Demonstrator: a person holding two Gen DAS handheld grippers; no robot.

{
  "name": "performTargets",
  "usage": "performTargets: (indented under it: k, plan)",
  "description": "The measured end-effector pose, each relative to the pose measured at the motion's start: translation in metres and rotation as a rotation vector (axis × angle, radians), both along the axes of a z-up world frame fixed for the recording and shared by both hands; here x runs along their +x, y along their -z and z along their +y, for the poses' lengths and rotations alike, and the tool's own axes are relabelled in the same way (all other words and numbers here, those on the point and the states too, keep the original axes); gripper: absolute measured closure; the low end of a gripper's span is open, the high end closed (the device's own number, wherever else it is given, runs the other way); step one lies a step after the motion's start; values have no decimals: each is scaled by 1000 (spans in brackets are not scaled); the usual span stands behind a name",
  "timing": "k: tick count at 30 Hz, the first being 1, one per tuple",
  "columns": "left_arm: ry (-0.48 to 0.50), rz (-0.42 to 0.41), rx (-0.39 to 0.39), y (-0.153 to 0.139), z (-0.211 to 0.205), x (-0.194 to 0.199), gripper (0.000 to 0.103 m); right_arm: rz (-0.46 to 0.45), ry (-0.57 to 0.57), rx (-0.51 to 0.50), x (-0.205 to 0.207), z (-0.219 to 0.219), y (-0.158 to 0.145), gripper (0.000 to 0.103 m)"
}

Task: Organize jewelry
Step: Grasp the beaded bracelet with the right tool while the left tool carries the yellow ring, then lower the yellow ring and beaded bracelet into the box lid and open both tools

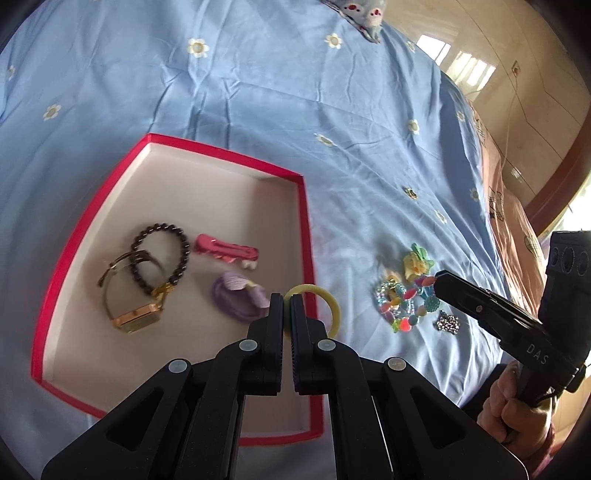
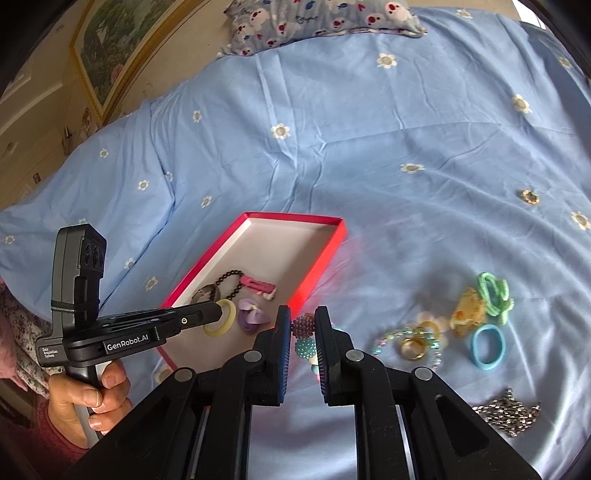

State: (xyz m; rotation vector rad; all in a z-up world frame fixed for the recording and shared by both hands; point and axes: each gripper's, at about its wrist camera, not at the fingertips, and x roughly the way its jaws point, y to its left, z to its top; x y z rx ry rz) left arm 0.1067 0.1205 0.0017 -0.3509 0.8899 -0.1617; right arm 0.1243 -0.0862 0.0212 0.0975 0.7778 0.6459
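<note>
My left gripper [image 1: 287, 301] is shut on a yellow hair tie [image 1: 325, 301] and holds it over the right rim of the red box [image 1: 308, 236]. The box holds a dark bead bracelet [image 1: 162, 258], a gold watch [image 1: 135, 317], a pink clip [image 1: 227, 249] and a purple piece [image 1: 238, 297]. My right gripper [image 2: 303, 326] is shut on beaded balls [image 2: 304, 336] of a colourful piece, just right of the box [image 2: 325, 251]. Loose jewelry lies on the sheet: a blue hair tie [image 2: 487, 347], a green tie [image 2: 495, 291], a gold ring [image 2: 412, 347], a silver chain [image 2: 508, 411].
The blue flowered bedsheet [image 1: 295, 92] covers the bed. A patterned pillow [image 2: 317, 22] lies at the far end. A small ring-shaped piece [image 2: 529, 196] lies apart on the sheet, far right. The bed's right edge and a tiled floor [image 1: 535, 110] show in the left wrist view.
</note>
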Motion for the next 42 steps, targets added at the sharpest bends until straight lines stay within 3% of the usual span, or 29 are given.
performTargets:
  k: [20,30,42]
  plan:
    - [-175,52,13,22,83,-31,100,33,-248,-19,-16,111,18,91]
    - [-199,115,46,46,93,-25,100,109,-223,-79,0,120,56,91]
    - [-205,130,96,51,90,-21,100,123,-196,-154,13,119,75,90]
